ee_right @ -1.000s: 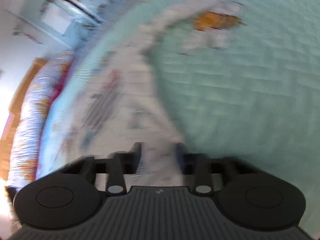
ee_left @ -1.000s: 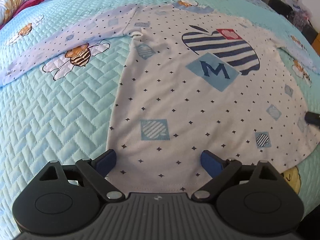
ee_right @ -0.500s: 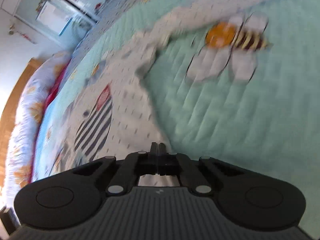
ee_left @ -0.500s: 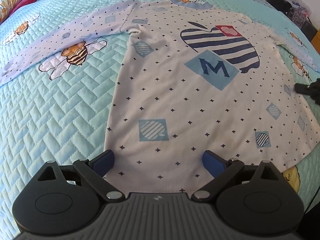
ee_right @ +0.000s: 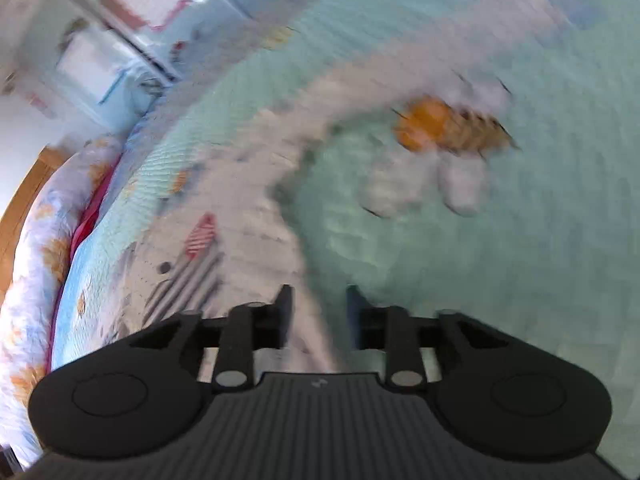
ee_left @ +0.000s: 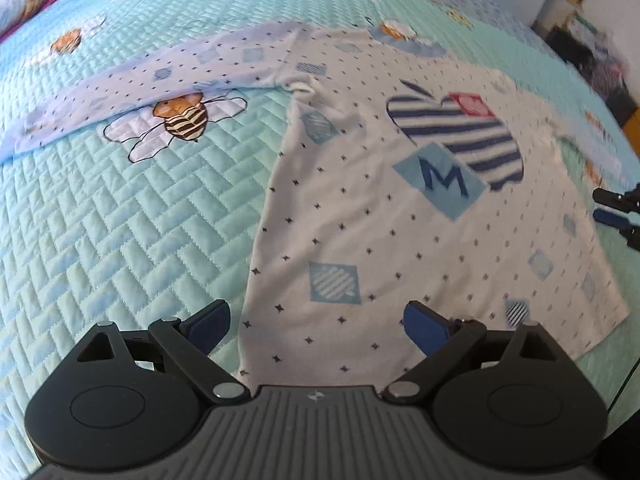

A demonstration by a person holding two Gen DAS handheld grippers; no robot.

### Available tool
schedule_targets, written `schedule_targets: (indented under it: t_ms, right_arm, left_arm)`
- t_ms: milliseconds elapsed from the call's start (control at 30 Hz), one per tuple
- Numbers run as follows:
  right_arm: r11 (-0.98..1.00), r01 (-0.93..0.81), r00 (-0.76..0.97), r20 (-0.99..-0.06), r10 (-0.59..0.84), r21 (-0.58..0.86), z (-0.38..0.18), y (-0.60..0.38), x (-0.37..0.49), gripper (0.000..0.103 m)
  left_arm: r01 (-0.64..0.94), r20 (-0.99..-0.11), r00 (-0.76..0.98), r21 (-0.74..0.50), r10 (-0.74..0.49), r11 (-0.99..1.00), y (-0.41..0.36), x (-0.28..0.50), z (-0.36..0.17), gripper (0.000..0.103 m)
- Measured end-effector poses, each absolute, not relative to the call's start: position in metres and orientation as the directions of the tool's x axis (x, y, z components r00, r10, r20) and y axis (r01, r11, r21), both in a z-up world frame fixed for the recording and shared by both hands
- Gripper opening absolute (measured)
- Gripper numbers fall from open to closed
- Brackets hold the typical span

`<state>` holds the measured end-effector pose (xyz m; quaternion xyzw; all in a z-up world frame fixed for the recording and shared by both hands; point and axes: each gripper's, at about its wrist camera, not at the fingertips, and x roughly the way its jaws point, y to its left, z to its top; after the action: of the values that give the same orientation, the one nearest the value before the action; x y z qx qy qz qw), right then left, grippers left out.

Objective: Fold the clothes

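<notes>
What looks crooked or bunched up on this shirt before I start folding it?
The shirt lies mostly flat on the quilt, front up. One small oddity: the fabric is puckered at the armpit, where the long sleeve joins. That sleeve is stretched straight out sideways. Nothing looks torn or spilled.

You have a quilted turquoise bedspread (ee_left: 120, 216) with an embroidered orange-and-striped bee (ee_left: 182, 118) on it, a floral-print white bolster pillow (ee_right: 28, 264) along the wooden headboard (ee_right: 24, 196) (blurred), and dark clutter (ee_left: 600, 64) beyond the bed.
</notes>
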<state>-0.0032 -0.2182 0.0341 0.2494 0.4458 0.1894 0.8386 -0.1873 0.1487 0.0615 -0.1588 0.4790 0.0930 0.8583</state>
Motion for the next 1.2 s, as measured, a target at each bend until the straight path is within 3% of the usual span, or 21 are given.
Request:
schedule_targets:
  t_ms: [100,233,267,333,400,467,533,700,800,1000,1067,1200]
  right_arm:
    - [0.780,-0.149,0.513,-0.627,0.587,0.608,0.042,-0.204,-0.001,0.039]
    - [0.806,-0.111,0.481,-0.678,0.555,0.581,0.026,-0.202,0.004,0.039]
    - [0.816,-0.094,0.476,-0.694,0.540,0.571,0.020,-0.207,0.000,0.033]
    - [0.797,-0.058,0.487,-0.679,0.549,0.602,0.020,-0.217,-0.004,0.031]
    - [0.821,-0.051,0.502,-0.696,0.514,0.569,0.034,-0.218,-0.013,0.033]
    - [0.821,-0.099,0.521,-0.673,0.524,0.563,0.047,-0.214,-0.022,0.044]
    - [0.808,-0.124,0.520,-0.656,0.547,0.576,0.051,-0.210,-0.023,0.048]
    - [0.818,-0.026,0.496,-0.703,0.510,0.575,0.019,-0.215,-0.014,0.043]
    - [0.839,-0.038,0.502,-0.716,0.486,0.543,0.030,-0.211,-0.024,0.044]
    - [0.854,-0.202,0.504,-0.697,0.511,0.480,0.057,-0.183,-0.054,0.052]
    - [0.857,-0.213,0.472,-0.718,0.511,0.469,0.047,-0.177,-0.053,0.063]
    - [0.853,-0.141,0.439,-0.740,0.509,0.503,0.034,-0.184,-0.050,0.062]
  left_arm:
    - [-0.327,-0.839,0.544,-0.228,-0.015,0.917,0.152,-0.185,0.067,0.097]
    - [-0.294,-0.829,0.558,-0.244,-0.041,0.924,0.141,-0.171,0.064,0.097]
    - [-0.309,-0.843,0.536,-0.242,-0.042,0.920,0.142,-0.167,0.056,0.097]
    - [-0.332,-0.859,0.509,-0.243,-0.044,0.911,0.144,-0.162,0.046,0.097]
    - [-0.328,-0.851,0.524,-0.250,-0.045,0.911,0.145,-0.165,0.046,0.098]
    - [-0.329,-0.844,0.533,-0.262,-0.051,0.907,0.147,-0.166,0.045,0.098]
    - [-0.330,-0.838,0.542,-0.276,-0.058,0.903,0.149,-0.167,0.043,0.099]
    - [-0.313,-0.833,0.549,-0.277,-0.065,0.908,0.150,-0.171,0.043,0.099]
    - [-0.308,-0.828,0.557,-0.288,-0.073,0.907,0.152,-0.173,0.042,0.099]
    - [-0.304,-0.822,0.565,-0.295,-0.077,0.906,0.152,-0.174,0.041,0.099]
    - [-0.305,-0.818,0.569,-0.300,-0.080,0.904,0.153,-0.175,0.040,0.099]
    - [-0.327,-0.819,0.569,-0.307,-0.073,0.893,0.155,-0.176,0.044,0.099]
